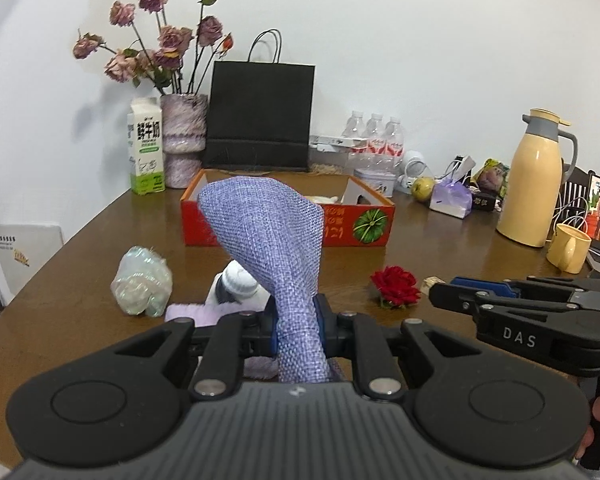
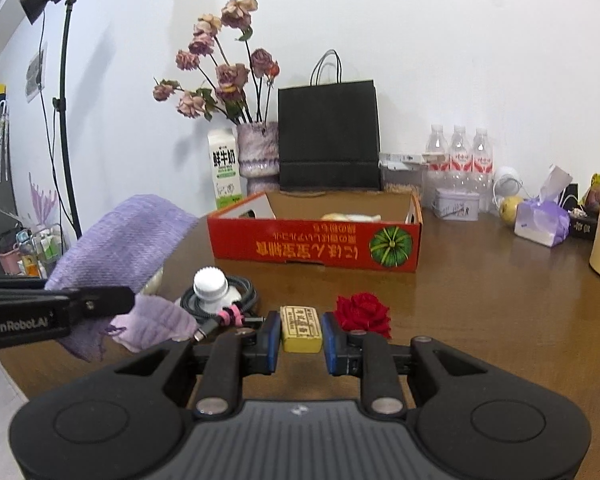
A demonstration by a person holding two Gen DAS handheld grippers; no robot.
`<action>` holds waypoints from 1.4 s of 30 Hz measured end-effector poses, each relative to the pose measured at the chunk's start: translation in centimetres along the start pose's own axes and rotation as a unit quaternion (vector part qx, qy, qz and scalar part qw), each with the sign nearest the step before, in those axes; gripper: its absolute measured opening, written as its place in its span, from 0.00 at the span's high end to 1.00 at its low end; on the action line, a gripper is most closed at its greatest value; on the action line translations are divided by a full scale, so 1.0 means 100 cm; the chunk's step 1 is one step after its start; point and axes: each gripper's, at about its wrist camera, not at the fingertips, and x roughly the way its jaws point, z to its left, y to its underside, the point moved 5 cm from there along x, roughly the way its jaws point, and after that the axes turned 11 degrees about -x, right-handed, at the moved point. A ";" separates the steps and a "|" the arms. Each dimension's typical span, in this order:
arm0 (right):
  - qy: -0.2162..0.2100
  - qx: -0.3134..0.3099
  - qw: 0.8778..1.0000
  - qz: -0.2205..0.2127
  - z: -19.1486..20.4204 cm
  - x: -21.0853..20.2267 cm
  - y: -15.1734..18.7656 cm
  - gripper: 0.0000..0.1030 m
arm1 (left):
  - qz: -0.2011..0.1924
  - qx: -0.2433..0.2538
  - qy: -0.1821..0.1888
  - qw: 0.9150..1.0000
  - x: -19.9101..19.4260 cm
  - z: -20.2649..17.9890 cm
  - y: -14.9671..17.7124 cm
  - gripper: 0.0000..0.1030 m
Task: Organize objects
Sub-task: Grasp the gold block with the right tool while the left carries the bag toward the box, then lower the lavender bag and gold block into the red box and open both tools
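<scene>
Brown wooden table (image 2: 480, 300): left claw (image 1: 296, 322) grips purple woven cloth (image 1: 268, 240), right claw (image 2: 300, 334) clamps yellow block (image 2: 301, 328) (mid-carry); next, red cardboard box (image 2: 316, 246).

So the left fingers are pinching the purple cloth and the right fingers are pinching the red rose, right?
Not quite. The left fingers do pinch the purple cloth, but the right fingers hold a yellow block. The right wrist view shows the rose lying beside them on the table.

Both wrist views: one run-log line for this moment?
left gripper: shut on purple woven cloth, lifted | right gripper: shut on yellow block | red box: open, behind | red rose: on table
</scene>
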 end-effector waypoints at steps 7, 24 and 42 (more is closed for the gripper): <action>0.002 -0.002 1.000 -0.016 -0.003 0.004 -0.015 0.80 | -0.004 -0.004 0.009 1.000 0.012 -0.007 -0.016 0.84; 0.012 0.002 0.999 -0.039 -0.012 0.042 -0.054 0.80 | -0.022 -0.009 0.017 1.000 0.054 -0.017 -0.061 0.83; 0.020 0.025 0.998 -0.048 -0.018 0.110 -0.096 0.80 | -0.016 -0.034 0.017 0.999 0.116 -0.007 -0.101 0.83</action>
